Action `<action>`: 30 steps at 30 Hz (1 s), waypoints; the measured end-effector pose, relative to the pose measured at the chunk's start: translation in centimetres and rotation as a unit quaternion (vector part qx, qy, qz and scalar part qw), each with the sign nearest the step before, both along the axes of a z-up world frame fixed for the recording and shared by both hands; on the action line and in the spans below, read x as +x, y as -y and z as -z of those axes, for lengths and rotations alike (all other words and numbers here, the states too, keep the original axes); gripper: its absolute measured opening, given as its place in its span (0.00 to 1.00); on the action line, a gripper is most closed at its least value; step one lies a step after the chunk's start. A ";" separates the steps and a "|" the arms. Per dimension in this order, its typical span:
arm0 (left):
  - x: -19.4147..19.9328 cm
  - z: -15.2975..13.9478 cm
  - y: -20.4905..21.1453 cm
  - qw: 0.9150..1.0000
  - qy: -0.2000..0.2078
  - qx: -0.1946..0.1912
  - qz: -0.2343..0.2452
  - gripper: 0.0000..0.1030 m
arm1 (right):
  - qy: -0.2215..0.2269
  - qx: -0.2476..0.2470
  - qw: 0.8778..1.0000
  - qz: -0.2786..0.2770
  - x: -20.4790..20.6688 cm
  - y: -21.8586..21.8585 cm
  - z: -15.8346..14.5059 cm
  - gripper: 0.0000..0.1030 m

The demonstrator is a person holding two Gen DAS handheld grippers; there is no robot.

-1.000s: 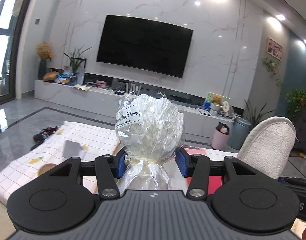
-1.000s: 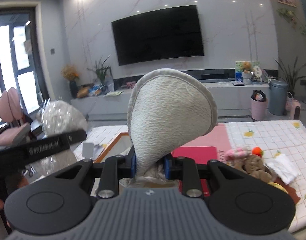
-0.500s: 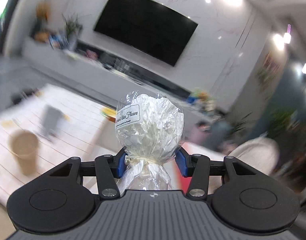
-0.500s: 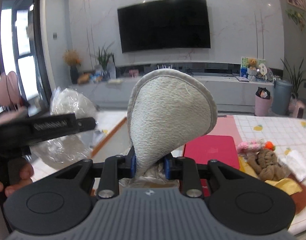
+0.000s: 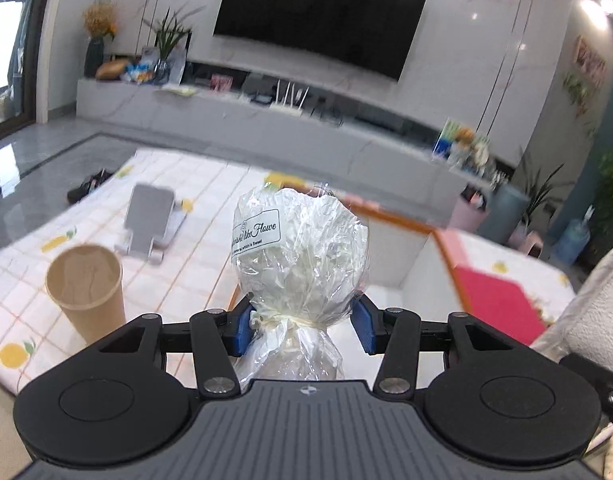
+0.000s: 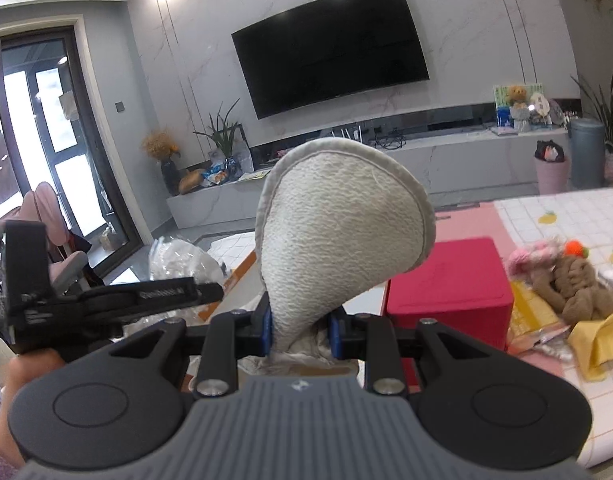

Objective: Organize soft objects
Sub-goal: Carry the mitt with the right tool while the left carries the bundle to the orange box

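Note:
My left gripper (image 5: 304,326) is shut on the tied neck of a clear cellophane bag with a white soft filling (image 5: 302,256) and holds it above the table, near the orange-rimmed white box (image 5: 406,264). The same bag (image 6: 186,260) and the left gripper's body (image 6: 106,300) show at the left of the right wrist view. My right gripper (image 6: 300,330) is shut on a cream textured cloth pad (image 6: 342,232), held upright above the table. The pad also shows at the right edge of the left wrist view (image 5: 594,292).
A checked tablecloth (image 5: 210,248) covers the table. On it stand a brown paper cup (image 5: 86,292), a grey phone stand (image 5: 150,220) and a red box (image 6: 446,284). A brown knitted toy (image 6: 570,284), pink plush (image 6: 530,256) and yellow cloth (image 6: 594,336) lie at the right.
The left gripper has tilted downward and moved over the table with the bag, so the cup, stand and box now show. The right gripper has turned a little, still holding the pad.

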State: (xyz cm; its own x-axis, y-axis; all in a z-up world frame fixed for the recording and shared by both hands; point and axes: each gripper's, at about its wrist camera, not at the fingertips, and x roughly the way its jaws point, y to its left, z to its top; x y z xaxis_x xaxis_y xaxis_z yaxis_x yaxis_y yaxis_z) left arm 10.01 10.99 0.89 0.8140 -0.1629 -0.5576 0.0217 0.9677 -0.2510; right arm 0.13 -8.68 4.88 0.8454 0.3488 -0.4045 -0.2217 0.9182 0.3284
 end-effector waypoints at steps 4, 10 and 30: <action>-0.6 0.8 0.4 1.000 0.000 0.012 0.003 0.57 | -0.015 0.015 1.000 -0.002 0.6 0.0 1.4 0.25; 0.2 1.7 0.8 0.998 0.005 0.057 -0.015 0.79 | -0.020 0.003 1.000 -0.012 0.8 -0.7 3.3 0.25; -1.1 -1.7 -2.6 0.995 0.033 0.076 -0.056 0.91 | -0.036 0.012 0.999 -0.010 3.1 -0.2 2.9 0.25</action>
